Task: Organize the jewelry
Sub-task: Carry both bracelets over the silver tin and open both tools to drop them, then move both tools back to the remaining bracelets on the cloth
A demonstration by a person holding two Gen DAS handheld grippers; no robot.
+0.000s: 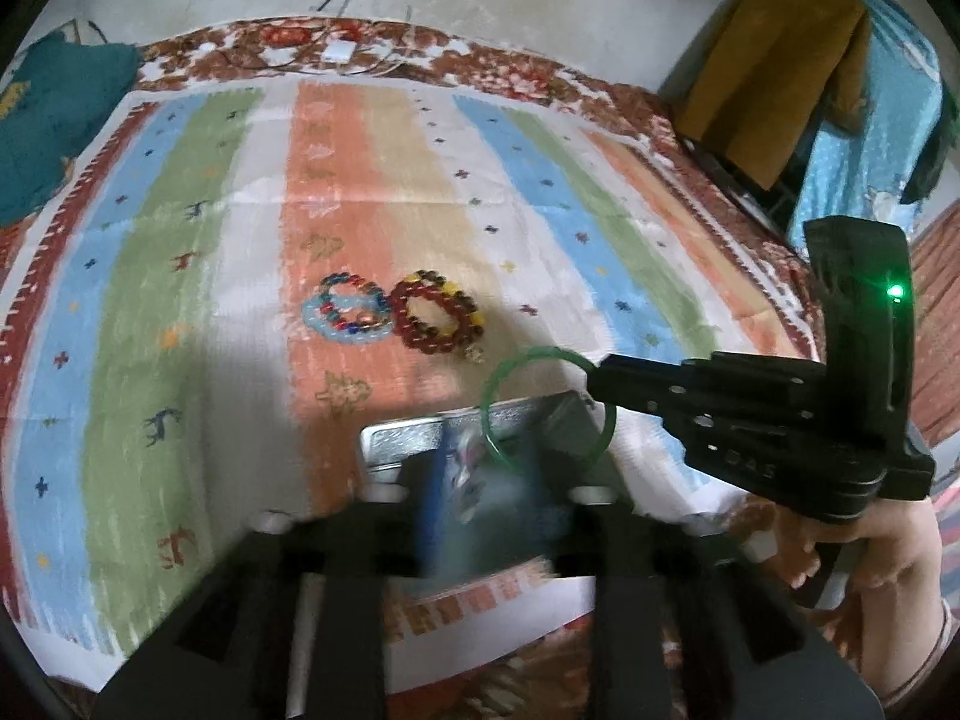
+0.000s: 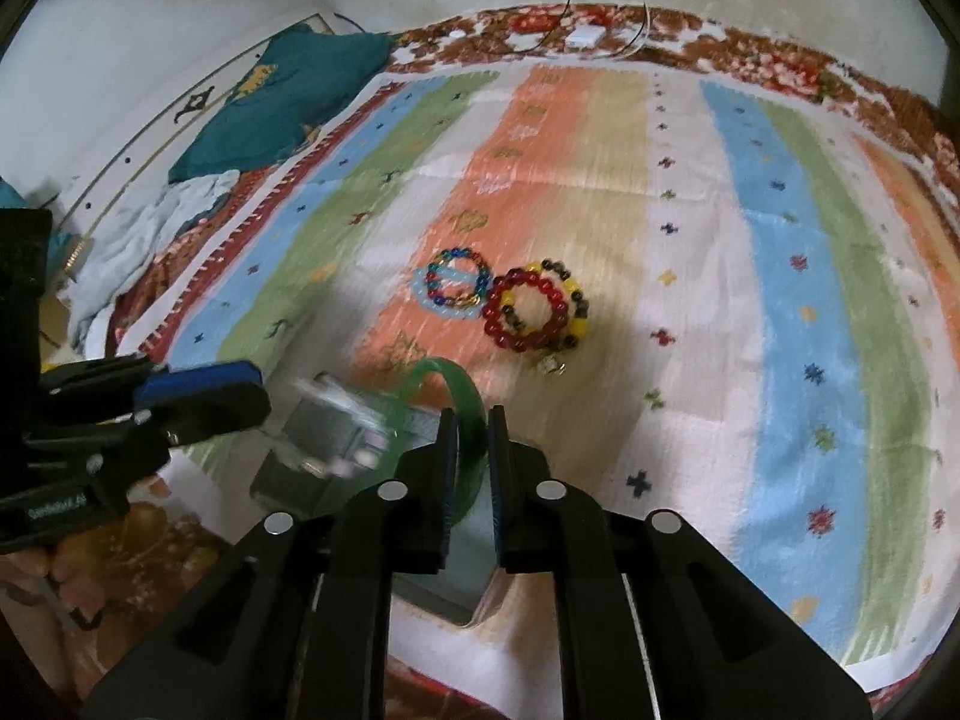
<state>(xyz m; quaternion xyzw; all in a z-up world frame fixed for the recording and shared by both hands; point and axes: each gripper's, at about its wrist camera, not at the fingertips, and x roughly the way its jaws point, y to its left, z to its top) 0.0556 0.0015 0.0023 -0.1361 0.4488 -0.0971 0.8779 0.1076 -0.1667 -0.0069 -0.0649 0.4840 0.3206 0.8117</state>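
Right tongs grasp one green bangle; left tongs clamp one box; two bead clusters beyond.

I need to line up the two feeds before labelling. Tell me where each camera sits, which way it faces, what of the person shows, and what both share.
Left wrist: sits on the left tongs, faces forward over the striped cloth; shows its own fingers around a blurred box, plus the right tongs and right hand.
Right wrist: sits on the right tongs, faces the same way; shows its fingers pinching the green bangle, plus the left tongs.
Shared: cloth, bangle, box, red bead bracelet, multicolour bracelet.
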